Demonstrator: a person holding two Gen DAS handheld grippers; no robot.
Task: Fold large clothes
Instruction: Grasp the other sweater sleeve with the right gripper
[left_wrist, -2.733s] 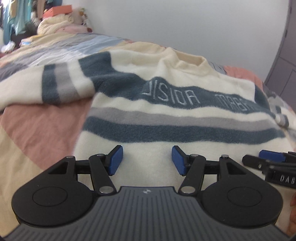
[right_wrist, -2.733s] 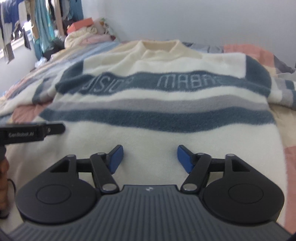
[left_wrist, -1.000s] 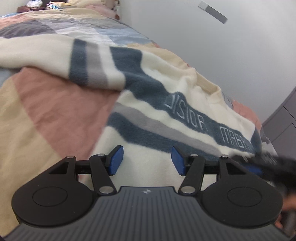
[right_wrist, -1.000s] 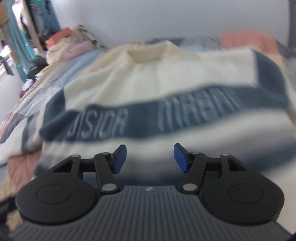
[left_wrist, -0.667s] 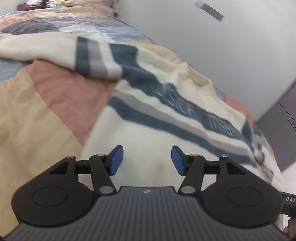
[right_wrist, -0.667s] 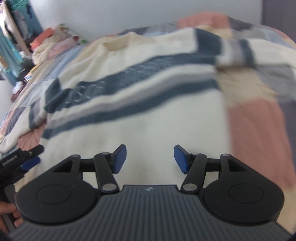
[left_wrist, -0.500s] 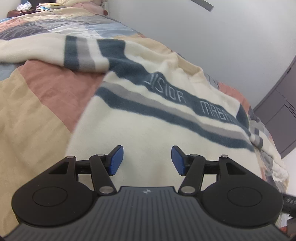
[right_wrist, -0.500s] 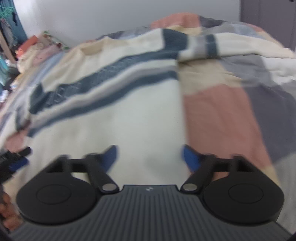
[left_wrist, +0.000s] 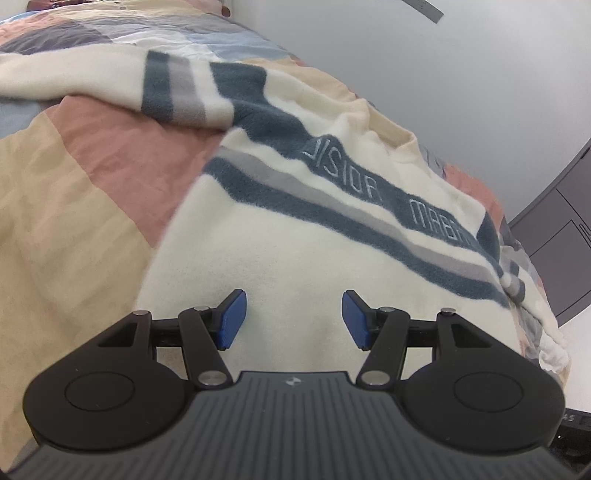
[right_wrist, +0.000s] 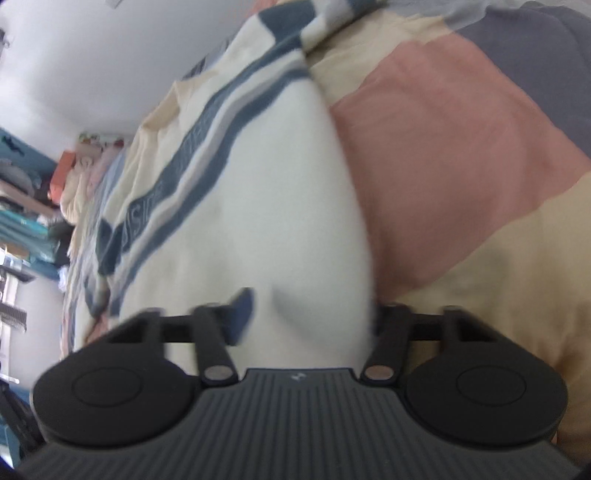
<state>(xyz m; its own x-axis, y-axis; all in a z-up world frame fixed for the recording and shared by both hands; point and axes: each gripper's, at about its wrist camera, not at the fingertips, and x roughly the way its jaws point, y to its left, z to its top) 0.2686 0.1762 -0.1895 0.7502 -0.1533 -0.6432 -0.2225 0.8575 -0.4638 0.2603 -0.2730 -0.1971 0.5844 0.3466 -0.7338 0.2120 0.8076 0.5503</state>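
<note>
While spread flat on the patchwork quilt (left_wrist: 66, 206), the cream sweater (left_wrist: 295, 258) shows stitched lettering "ISIOR MABR" on its dark stripe. Left gripper (left_wrist: 293, 318): fingers wide apart, empty, above the hem. Right gripper (right_wrist: 310, 314): spread, straddling the sweater's edge; grip undeterminable.

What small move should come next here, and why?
Probably close the right gripper on the sweater hem: its open jaws straddle the bottom right corner, with one pad hidden by the fabric. The left gripper is open over the hem, holding nothing.
</note>
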